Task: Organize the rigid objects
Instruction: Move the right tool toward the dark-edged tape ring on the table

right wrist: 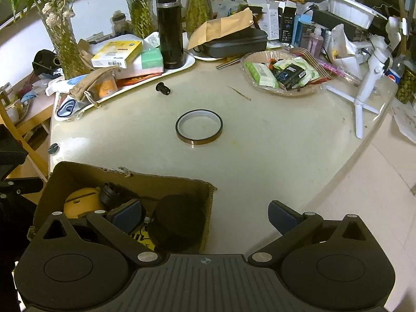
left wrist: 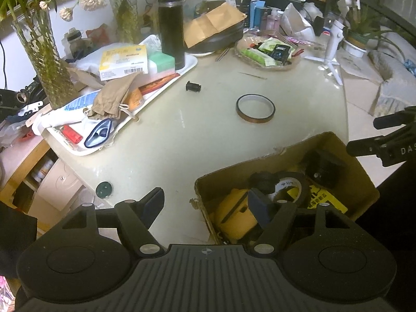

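A thin brown tape ring (left wrist: 255,108) lies flat on the pale table; it also shows in the right wrist view (right wrist: 199,128). A small black cylindrical part (left wrist: 193,87) lies beyond it, near the white tray, and shows in the right wrist view (right wrist: 163,88). An open cardboard box (left wrist: 345,153) at the table's near edge holds a yellow object (left wrist: 235,217), a tape roll (left wrist: 291,184) and black parts; in the right wrist view the box (right wrist: 78,171) holds a black round object (right wrist: 176,223). My left gripper (left wrist: 208,202) is open and empty over the box's left wall. My right gripper (right wrist: 205,214) is open and empty over the box's right wall.
A white tray (left wrist: 187,65) with boxes, a pouch and a black flask (left wrist: 170,23) stands at the back left. A wicker plate (right wrist: 309,89) of packets and a white tripod (right wrist: 364,96) stand at the back right. Vases with plants line the back. The table edge curves off at the right.
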